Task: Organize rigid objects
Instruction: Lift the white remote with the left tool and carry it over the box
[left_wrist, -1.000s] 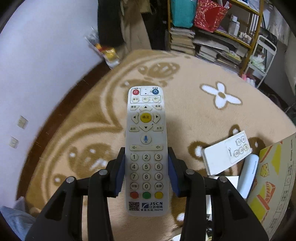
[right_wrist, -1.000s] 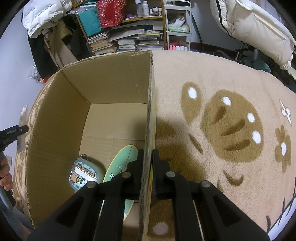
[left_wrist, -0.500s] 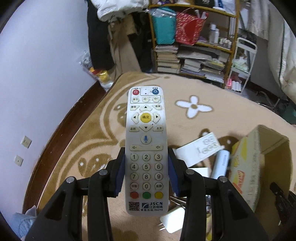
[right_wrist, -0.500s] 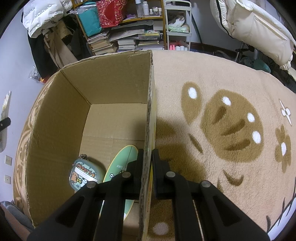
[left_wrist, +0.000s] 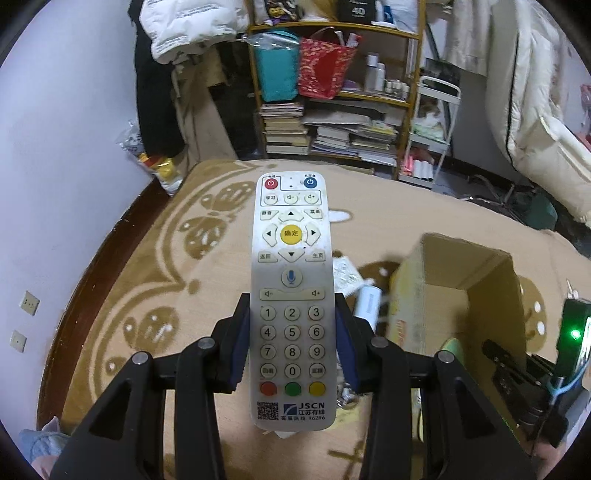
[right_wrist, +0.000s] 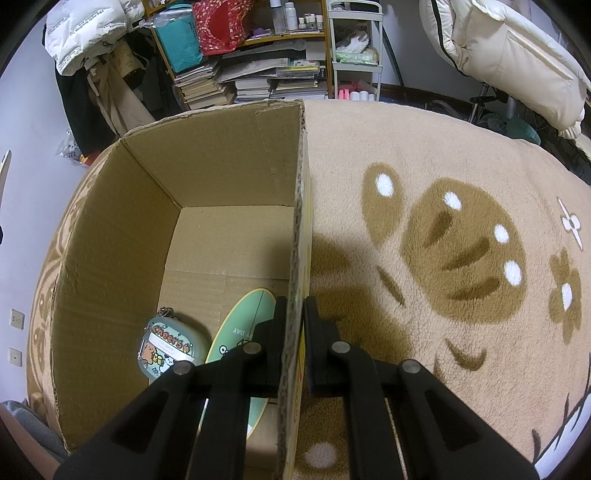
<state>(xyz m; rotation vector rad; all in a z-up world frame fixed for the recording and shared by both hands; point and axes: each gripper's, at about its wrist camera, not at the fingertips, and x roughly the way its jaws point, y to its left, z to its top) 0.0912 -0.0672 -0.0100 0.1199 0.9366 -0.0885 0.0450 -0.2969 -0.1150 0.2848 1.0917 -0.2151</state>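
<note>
My left gripper (left_wrist: 291, 339) is shut on a long white remote control (left_wrist: 291, 295), held face up well above the rug. Down to its right stands an open cardboard box (left_wrist: 461, 269). In the right wrist view my right gripper (right_wrist: 293, 328) is shut on the right wall of that cardboard box (right_wrist: 299, 221), one finger inside and one outside. On the box floor lie a teal pouch with a cartoon print (right_wrist: 170, 347) and a pale green oval item (right_wrist: 240, 328). The right gripper's body (left_wrist: 535, 373) shows at the left view's right edge.
On the beige patterned rug (left_wrist: 147, 280) beside the box lie a white tube-like item (left_wrist: 365, 302) and a small white remote (left_wrist: 345, 273). A cluttered bookshelf (left_wrist: 332, 118) and a white rack (left_wrist: 432, 133) stand at the back. A purple wall (left_wrist: 55, 147) runs on the left.
My left gripper has lifted and swung right with the remote, bringing the box and far shelves into its view. The right gripper has stayed clamped on the box wall.
</note>
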